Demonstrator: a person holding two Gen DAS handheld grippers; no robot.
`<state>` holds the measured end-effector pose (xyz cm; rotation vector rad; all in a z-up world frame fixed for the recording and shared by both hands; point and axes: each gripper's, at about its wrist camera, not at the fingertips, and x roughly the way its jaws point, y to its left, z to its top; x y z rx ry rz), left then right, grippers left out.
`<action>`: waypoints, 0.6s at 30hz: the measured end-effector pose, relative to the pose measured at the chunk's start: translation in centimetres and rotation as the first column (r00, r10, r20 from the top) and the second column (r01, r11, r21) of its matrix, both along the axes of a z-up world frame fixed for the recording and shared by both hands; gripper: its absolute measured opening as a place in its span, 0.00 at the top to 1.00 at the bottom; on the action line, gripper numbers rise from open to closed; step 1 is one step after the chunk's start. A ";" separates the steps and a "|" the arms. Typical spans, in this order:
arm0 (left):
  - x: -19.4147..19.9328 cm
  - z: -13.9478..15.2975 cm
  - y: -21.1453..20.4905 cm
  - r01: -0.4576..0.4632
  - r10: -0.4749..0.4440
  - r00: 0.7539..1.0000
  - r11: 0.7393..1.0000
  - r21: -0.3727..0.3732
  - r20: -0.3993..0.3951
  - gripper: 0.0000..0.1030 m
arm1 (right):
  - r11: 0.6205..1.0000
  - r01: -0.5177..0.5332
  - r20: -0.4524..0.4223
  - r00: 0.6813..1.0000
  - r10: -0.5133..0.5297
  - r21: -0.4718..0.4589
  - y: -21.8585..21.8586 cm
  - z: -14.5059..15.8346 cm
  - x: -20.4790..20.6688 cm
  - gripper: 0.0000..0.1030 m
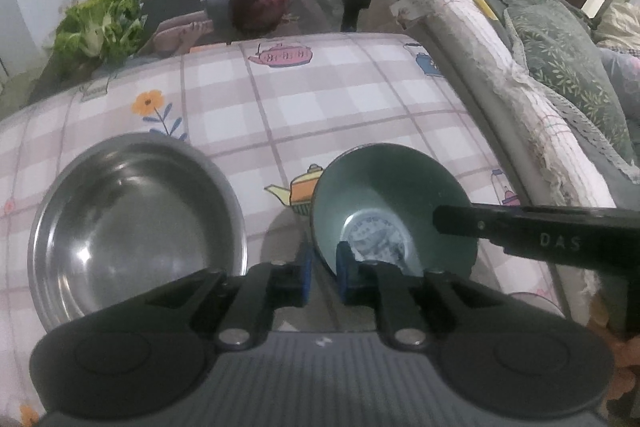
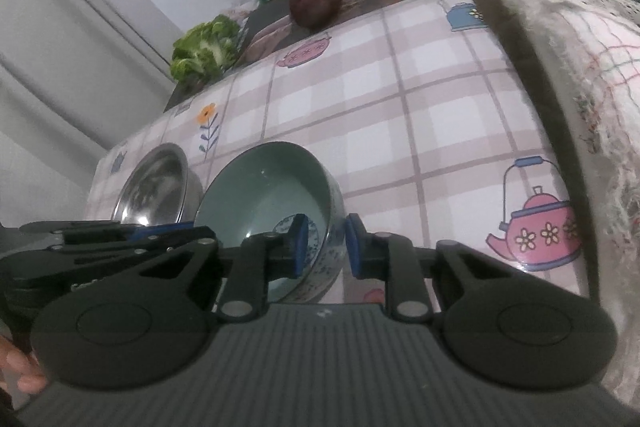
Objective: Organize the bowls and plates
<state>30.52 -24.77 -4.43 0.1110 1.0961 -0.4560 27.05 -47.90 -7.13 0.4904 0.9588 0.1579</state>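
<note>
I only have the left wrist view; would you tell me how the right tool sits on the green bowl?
Observer: The right tool straddles the green bowl's right wall, one pad inside and one outside, closed on it.
Operator: Thank you. What does the bowl's outside look like?
Observer: Its outer wall carries a blue-and-white pattern.
Operator: Is anyone's hand visible?
Observer: Yes, a person's fingertips show at the right wrist view's lower left edge.

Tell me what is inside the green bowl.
The green bowl holds no food; a blue-and-white pattern marks its bottom. One pad of each gripper reaches inside over the rim and hides part of that bottom.
</note>
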 end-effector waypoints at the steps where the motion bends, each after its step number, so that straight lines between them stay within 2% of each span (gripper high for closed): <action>1: 0.0 -0.1 -0.1 0.000 0.000 1.000 1.000 0.006 -0.002 0.81 | 1.000 0.002 -0.004 1.000 -0.002 0.000 0.0 0.1 0.0 0.79; 7: 0.3 -1.2 -1.0 0.005 -0.004 0.999 1.000 0.015 -0.037 0.79 | 1.000 0.000 -0.058 0.998 0.001 0.015 0.3 -0.6 -0.1 0.78; 10: 0.3 -1.6 -1.2 0.002 -0.001 0.999 1.000 0.030 -0.034 0.78 | 1.000 -0.002 -0.058 0.998 0.002 0.007 0.6 -0.8 -0.2 0.77; 18: 0.0 -1.8 -0.8 0.008 -0.008 0.999 1.000 0.007 -0.039 0.77 | 0.998 -0.029 -0.043 0.999 0.028 -0.046 1.3 -0.4 -0.4 0.77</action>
